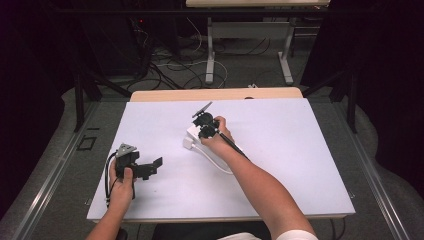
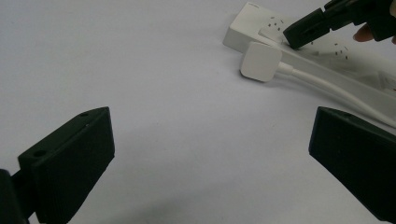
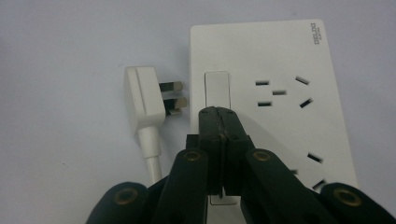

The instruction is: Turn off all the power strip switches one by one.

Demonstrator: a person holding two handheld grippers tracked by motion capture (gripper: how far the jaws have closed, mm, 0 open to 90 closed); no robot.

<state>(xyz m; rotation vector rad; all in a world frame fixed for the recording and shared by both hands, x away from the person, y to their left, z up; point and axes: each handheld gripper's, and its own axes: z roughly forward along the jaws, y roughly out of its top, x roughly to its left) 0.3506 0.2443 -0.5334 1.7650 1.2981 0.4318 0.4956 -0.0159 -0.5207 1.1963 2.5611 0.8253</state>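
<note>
Right gripper (image 3: 218, 112) jaws pressed together, tips on the rocker switch (image 3: 217, 88) of the white power strip (image 3: 261, 51). White plug (image 3: 142, 95) lies just left of the tips, unplugged, prongs toward strip. Left gripper (image 1: 142, 167) jaws spread wide, holding nothing, strip well ahead of it.

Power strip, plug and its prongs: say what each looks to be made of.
Power strip: likely hard white plastic, smooth matte face with crisp moulded slots. Plug: the same sort of white plastic, with a groove moulded into its body; its cable looks like smooth, flexible white sheathing. Prongs: apparently metal, dull grey-brown with light glints.
</note>
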